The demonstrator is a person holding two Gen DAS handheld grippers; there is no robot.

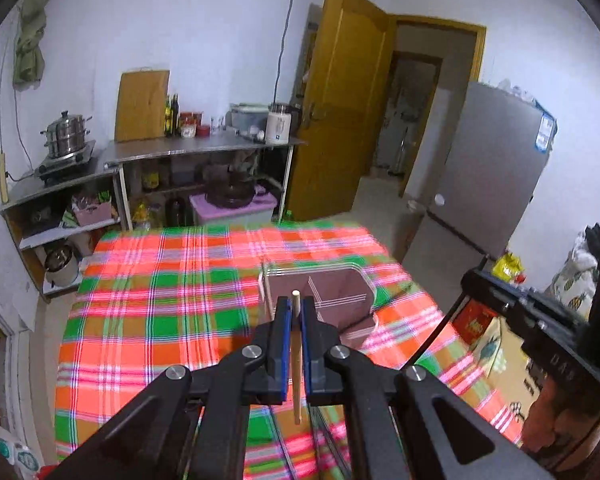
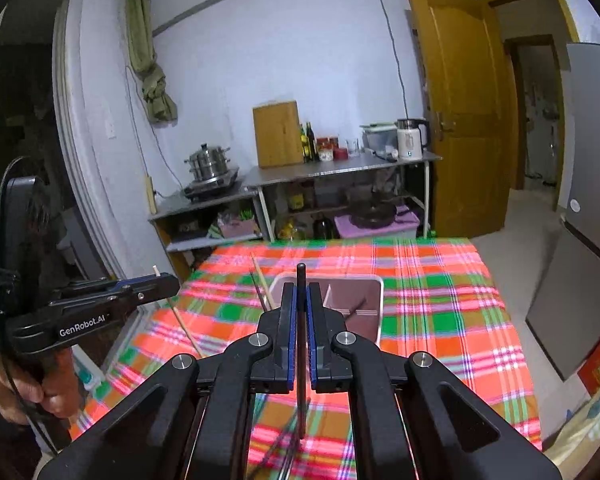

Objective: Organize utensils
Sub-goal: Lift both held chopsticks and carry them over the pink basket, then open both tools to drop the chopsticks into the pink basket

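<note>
1. While both tools hang above the plaid tabletop (image 1: 160,280), each is clamped narrow on a single chopstick: the left tool (image 1: 296,308) holds a pale wooden chopstick (image 1: 297,360), and the right tool (image 2: 301,296) holds a dark chopstick (image 2: 301,340).
2. Each stick runs lengthwise between its tool's blue pads, so its long axis lies along the pointing line of the tool, with one end poking out past the fingertips and the other trailing back under the linkage.
3. The brown divided utensil box (image 1: 332,292) stands on the cloth directly ahead of and below both tools; in the right wrist view it sits just beyond the fingertips, with its partition (image 2: 327,294) visible and something dark already lying in its right compartment.
4. In the left view the box lies slightly right of the pale stick's tip; in the right view it is nearly centred, so the right tool looks the better lined up.
5. More chopsticks (image 2: 260,280) lie loose on the cloth beside the box, left of it in the right view.
6. My judgement: the coming move turns on tipping each stick's leading end down into a compartment, keeping the two colours apart.
</note>
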